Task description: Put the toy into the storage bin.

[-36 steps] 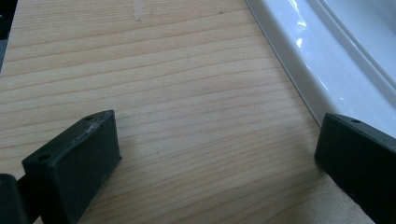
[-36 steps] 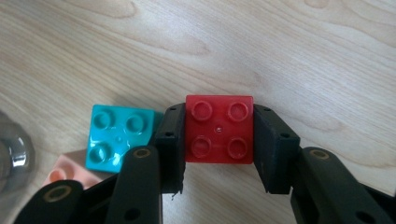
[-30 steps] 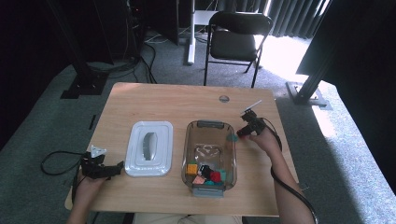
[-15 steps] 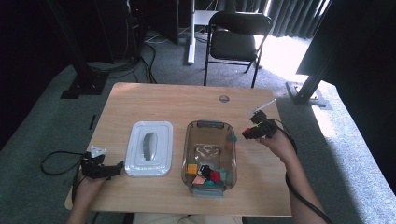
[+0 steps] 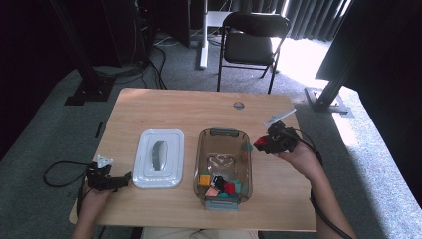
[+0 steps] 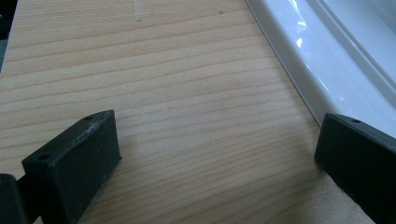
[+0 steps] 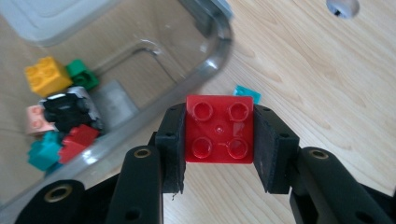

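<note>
My right gripper (image 7: 218, 140) pinches the red brick (image 7: 219, 129) studs-up above the table, just right of the bin (image 5: 200, 149) whose open mouth lies leftward, while my left gripper (image 6: 215, 154) rests spread beside the lid (image 5: 159, 158), farther off.

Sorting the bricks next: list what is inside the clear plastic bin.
Inside the clear plastic bin, at its near end, lie a yellow brick, green, black, pink, teal and red ones. Any pieces beneath that pile are covered.
</note>
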A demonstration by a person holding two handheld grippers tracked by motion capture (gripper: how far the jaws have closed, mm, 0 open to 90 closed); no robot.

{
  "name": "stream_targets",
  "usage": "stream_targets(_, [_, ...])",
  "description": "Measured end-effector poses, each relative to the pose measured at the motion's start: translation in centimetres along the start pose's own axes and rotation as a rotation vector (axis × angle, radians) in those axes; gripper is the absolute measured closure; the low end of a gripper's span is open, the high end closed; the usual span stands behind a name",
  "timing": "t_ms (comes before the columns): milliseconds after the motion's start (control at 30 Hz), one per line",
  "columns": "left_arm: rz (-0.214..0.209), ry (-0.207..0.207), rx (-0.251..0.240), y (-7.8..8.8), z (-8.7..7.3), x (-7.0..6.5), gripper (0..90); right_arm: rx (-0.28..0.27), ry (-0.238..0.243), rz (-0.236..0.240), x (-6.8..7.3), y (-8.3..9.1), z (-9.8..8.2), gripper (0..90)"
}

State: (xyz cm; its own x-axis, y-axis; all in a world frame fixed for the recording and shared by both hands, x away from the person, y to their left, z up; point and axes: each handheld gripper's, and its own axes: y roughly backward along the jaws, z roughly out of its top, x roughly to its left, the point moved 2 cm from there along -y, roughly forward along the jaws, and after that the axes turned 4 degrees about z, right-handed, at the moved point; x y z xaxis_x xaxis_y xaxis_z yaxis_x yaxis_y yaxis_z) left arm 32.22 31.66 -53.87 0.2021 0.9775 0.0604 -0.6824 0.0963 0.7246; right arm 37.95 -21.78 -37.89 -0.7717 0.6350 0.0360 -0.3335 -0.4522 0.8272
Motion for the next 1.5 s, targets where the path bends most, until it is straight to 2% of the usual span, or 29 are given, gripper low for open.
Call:
stream_targets(133, [0.000, 0.000, 0.000, 0.0, 0.0, 0.0, 0.5, 0.002, 0.060, 0.022, 1.7, 0.4, 0.8, 58.7])
stream_targets(333, [-0.001, 0.001, 0.002, 0.0, 0.0, 0.0, 0.5, -0.014, 0.148, 0.083, 4.1, 1.1, 2.3, 58.7])
stream_targets(567, [-0.001, 0.000, 0.002, 0.0, 0.0, 0.0, 0.5, -0.005, 0.269, 0.133, 7.4, 1.3, 3.9, 58.6])
stream_targets(800, [-0.002, -0.001, 0.004, 0.0, 0.0, 0.0, 0.5, 0.010, 0.355, 0.193, 9.9, 0.5, 5.0, 58.7])
stream_targets(967, [-0.001, -0.001, 0.002, 0.0, 0.0, 0.0, 0.5, 0.044, 0.423, 0.243, 11.6, -0.4, 5.4, 58.7])
stream_targets(1300, [-0.001, -0.001, 0.002, 0.0, 0.0, 0.0, 0.5, 0.123, 0.487, 0.314, 14.3, -3.5, 5.4, 58.6])
stream_targets(1433, [-0.001, -0.001, 0.002, 0.0, 0.0, 0.0, 0.5, 0.146, 0.496, 0.327, 14.9, -4.3, 5.5, 58.7])
stream_targets(1500, [-0.001, -0.001, 0.001, 0.0, 0.0, 0.0, 0.5, 0.162, 0.501, 0.316, 15.1, -4.8, 5.6, 58.6])
